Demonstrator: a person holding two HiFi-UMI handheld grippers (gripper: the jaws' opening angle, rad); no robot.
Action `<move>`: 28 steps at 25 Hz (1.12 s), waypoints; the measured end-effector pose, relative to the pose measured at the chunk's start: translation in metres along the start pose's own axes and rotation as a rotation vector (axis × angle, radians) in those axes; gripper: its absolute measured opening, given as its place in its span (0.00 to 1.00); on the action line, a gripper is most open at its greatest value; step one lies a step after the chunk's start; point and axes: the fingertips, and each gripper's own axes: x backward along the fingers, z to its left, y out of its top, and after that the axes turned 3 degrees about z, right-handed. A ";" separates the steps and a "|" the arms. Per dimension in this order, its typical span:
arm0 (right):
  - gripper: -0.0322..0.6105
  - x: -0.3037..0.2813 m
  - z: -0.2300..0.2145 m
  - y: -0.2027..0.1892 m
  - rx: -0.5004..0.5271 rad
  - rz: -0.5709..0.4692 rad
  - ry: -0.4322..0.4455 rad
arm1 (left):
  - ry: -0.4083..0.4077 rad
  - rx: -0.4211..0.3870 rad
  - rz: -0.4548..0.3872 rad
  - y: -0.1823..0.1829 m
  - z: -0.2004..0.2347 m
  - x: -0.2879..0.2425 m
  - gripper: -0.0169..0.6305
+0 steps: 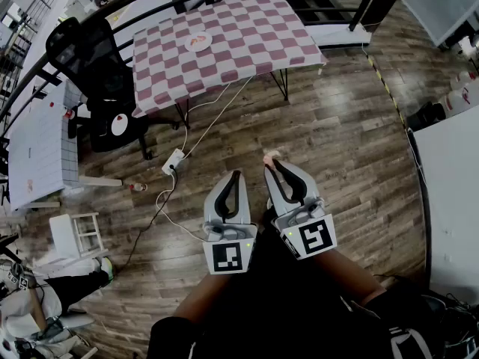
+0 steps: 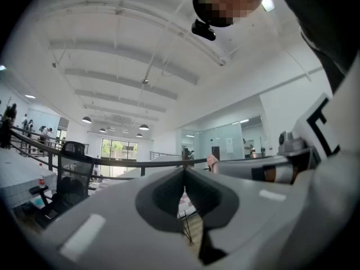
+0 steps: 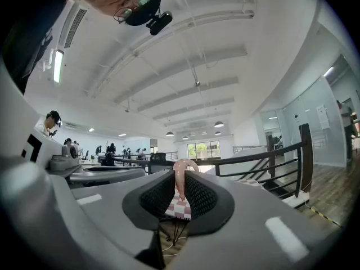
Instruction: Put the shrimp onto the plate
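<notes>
A pink shrimp (image 1: 269, 158) sticks out of the tip of my right gripper (image 1: 272, 164), whose jaws are shut on it. In the right gripper view the shrimp (image 3: 182, 170) stands curled between the ribbed pads, in the right gripper (image 3: 180, 185). My left gripper (image 1: 236, 176) is beside it, shut with nothing in it; its jaws meet in the left gripper view (image 2: 184, 174). Both are held above the wooden floor. Far ahead, a white plate (image 1: 198, 41) with something pinkish on it lies on the red-and-white checkered table (image 1: 254, 47).
A black office chair (image 1: 86, 58) stands left of the checkered table. A white power strip (image 1: 174, 161) and its cables lie on the floor between me and the table. A white stool (image 1: 78, 234) is at left, a white table (image 1: 453, 193) at right, a black railing behind.
</notes>
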 end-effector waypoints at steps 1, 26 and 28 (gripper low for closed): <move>0.13 -0.003 0.005 -0.001 -0.002 -0.003 0.004 | 0.002 0.015 -0.003 0.001 0.005 0.003 0.04; 0.14 -0.055 -0.082 -0.002 -0.016 0.012 0.067 | 0.216 0.020 -0.047 -0.002 0.045 -0.056 0.04; 0.14 -0.057 -0.091 -0.003 -0.008 0.012 0.073 | 0.235 0.021 -0.044 -0.005 0.043 -0.061 0.04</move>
